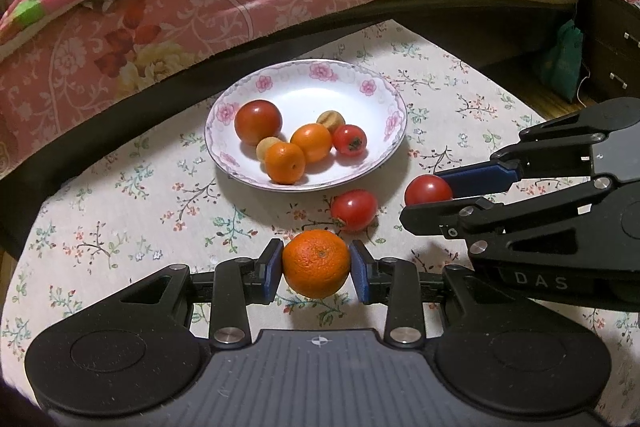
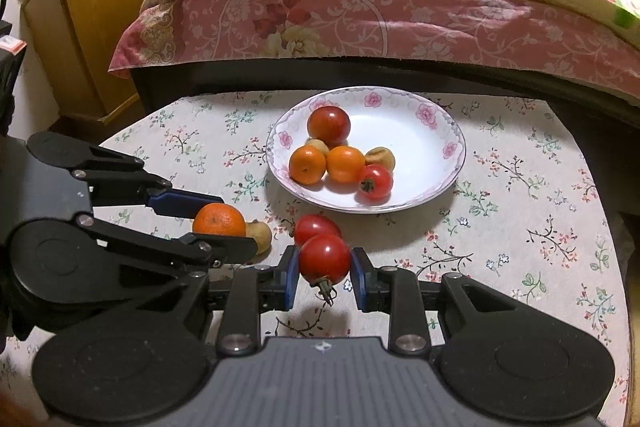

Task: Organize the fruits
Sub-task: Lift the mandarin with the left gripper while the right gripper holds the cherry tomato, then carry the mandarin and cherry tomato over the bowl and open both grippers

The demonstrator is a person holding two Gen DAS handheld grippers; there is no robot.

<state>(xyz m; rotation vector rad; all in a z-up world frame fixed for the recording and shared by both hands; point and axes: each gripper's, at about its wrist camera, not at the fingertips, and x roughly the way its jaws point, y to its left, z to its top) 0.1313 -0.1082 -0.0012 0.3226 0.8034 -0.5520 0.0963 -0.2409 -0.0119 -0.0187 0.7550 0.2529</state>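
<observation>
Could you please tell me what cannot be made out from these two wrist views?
- Small tan fruit on the tablecloth: half hidden by the left gripper in the right wrist view, absent from the left.
- Tan fruit in the plate: mostly covered by an orange; kind unclear.
- Person's hands: out of frame.
</observation>
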